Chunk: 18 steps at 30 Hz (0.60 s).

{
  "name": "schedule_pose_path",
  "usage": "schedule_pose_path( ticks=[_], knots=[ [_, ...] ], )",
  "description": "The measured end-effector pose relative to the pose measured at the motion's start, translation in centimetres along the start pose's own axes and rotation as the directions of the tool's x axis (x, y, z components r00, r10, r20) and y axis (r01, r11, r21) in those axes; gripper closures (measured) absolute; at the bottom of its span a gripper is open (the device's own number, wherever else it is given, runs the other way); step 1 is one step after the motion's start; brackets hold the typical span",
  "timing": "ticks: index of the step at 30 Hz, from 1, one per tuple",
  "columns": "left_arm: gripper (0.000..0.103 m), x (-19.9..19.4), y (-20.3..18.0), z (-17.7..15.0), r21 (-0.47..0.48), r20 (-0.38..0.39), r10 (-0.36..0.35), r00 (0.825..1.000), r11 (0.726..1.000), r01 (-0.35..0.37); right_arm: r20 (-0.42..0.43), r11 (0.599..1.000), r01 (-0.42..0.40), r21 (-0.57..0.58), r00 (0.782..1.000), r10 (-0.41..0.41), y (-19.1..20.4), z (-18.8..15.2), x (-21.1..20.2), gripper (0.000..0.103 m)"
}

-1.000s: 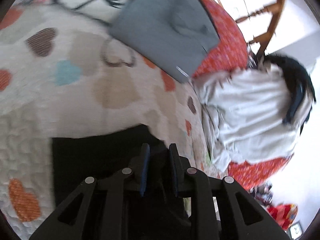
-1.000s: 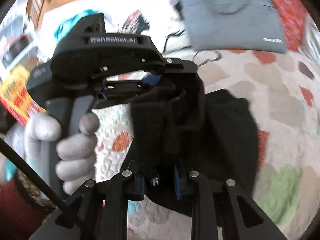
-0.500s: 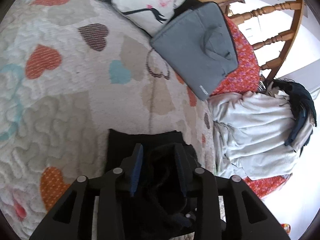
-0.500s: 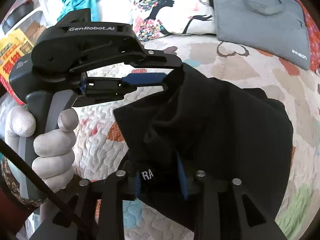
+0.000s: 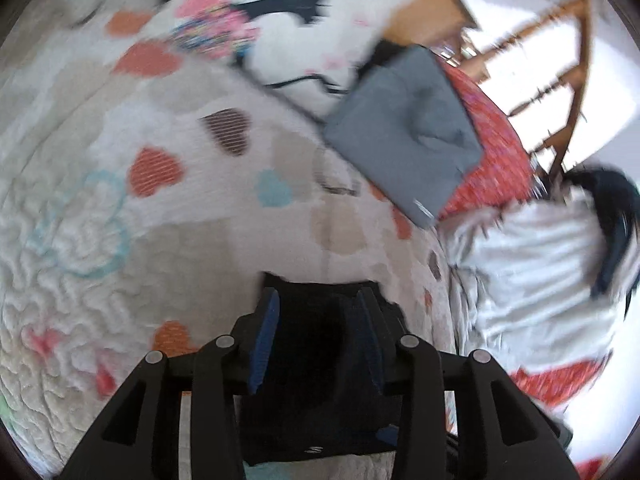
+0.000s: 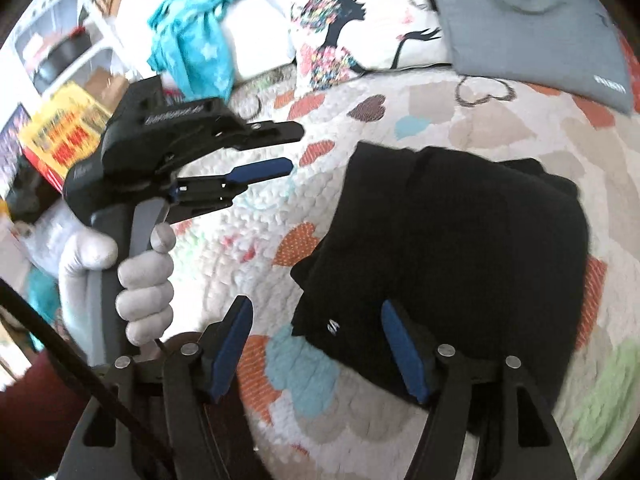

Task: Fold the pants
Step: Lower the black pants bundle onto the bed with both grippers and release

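Taking the folded black pants (image 6: 452, 256) on the heart-patterned quilt (image 6: 500, 120) as the landmark, the left gripper (image 6: 294, 150), gripped by a gloved hand (image 6: 140, 280), is seen to their left, clear of the cloth, its jaws just opened a little way and nothing held. The right gripper (image 6: 324, 344) is seen at the pants' near edge, its jaws just spread wide, the cloth lying released below them. Beyond the pants a grey bag (image 6: 528, 24) is propped.
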<state>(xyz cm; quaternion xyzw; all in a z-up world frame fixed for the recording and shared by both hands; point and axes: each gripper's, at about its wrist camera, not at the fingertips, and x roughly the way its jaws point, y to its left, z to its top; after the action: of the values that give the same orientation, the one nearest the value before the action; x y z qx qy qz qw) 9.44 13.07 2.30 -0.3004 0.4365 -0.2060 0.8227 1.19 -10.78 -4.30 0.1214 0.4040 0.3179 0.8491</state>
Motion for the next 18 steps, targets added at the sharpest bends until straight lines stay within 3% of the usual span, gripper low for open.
schedule_pose_path(
  ticks=[3,6,7,9,11,12,15,18],
  knots=[
    [0.059,1.5,-3.5,-0.4,0.082,-0.031,-0.044,0.999,0.996,0.046,0.030,0.999,0.006,0.042,1.000,-0.007,-1.2,-0.6,-2.1,0.031],
    [0.059,3.8,-5.1,-0.9,0.113,-0.061,-0.035,0.998,0.993,0.041,0.072,0.993,0.043,0.110,0.996,-0.051,-3.3,-1.0,-4.1,0.031],
    [0.059,4.9,-5.4,-1.0,0.119,-0.076,-0.008,0.997,0.993,0.017,0.082,0.988,0.059,0.143,0.994,-0.071,-4.4,-1.1,-4.6,0.031],
    [0.059,7.1,-4.8,-1.1,0.118,-0.102,0.123,0.987,0.987,-0.111,0.090,0.976,0.073,0.203,0.992,-0.093,-6.0,-1.2,-5.2,0.031],
    [0.059,8.7,-3.2,-1.2,0.109,-0.114,0.271,0.956,0.960,-0.259,0.104,0.961,0.072,0.268,0.989,-0.103,-7.8,-1.4,-6.0,0.031],
    [0.055,9.1,-2.2,-1.3,0.092,-0.121,0.306,0.944,0.951,-0.296,0.109,0.955,0.074,0.286,0.988,-0.109,-8.5,-1.4,-6.3,0.031],
    [0.050,9.8,0.7,-1.7,0.026,-0.164,0.298,0.940,0.954,-0.298,0.128,0.942,0.085,0.325,0.983,-0.133,-10.2,-0.7,-7.0,0.031],
    [0.050,9.6,1.3,-1.9,0.044,-0.155,0.288,0.945,0.958,-0.285,0.154,0.934,0.084,0.347,0.977,-0.145,-11.4,1.1,-7.1,0.031]
  ],
)
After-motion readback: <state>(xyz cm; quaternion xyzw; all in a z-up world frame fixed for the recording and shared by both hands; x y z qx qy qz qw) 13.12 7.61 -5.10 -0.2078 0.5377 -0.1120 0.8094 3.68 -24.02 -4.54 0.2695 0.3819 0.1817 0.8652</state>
